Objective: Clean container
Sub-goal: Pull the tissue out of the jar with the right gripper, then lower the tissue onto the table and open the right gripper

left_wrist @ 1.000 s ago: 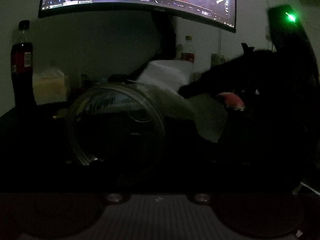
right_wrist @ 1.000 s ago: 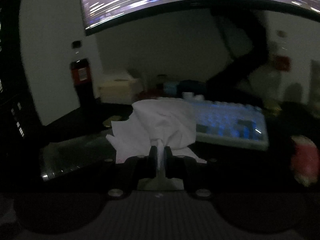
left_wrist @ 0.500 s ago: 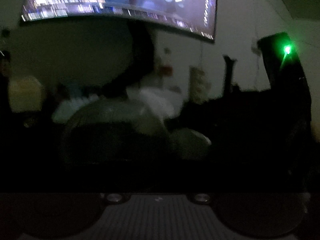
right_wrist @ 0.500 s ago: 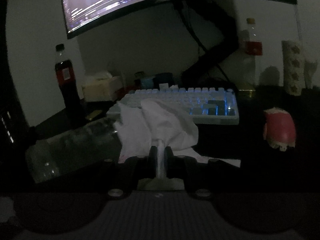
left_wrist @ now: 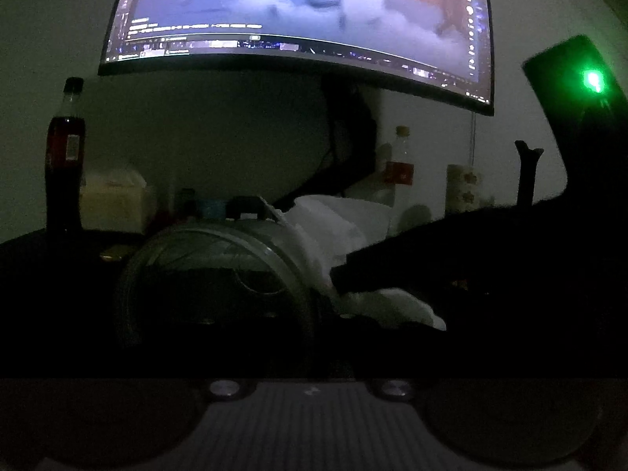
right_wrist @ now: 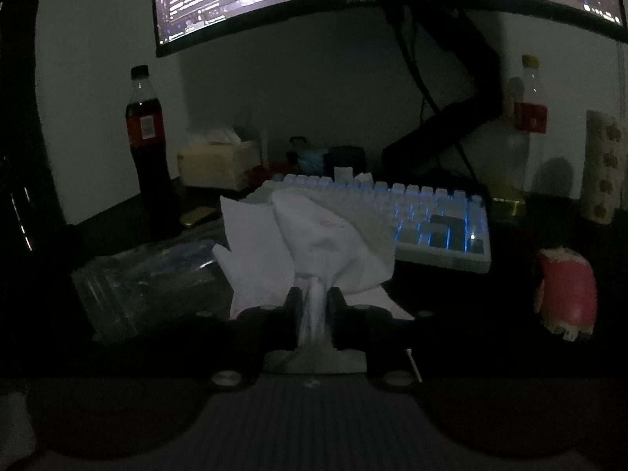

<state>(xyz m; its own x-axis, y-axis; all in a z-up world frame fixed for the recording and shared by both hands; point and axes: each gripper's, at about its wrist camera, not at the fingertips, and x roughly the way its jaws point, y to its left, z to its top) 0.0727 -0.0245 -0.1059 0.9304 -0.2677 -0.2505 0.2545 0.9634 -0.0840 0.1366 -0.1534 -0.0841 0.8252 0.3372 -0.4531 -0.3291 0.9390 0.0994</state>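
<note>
Crumpled white tissue [right_wrist: 314,239] pinched in right gripper [right_wrist: 314,306], jaws just easing apart. Clear round plastic container [left_wrist: 219,274] lying sideways on dark table [right_wrist: 451,294], clamped by left gripper, fingers lost in darkness.

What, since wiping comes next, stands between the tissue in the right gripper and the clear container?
Nothing visible. The tissue, bunched between the jaws of the right gripper, which have just been opening, appears to meet the near end of the container, which lies on its side beside it.
</note>
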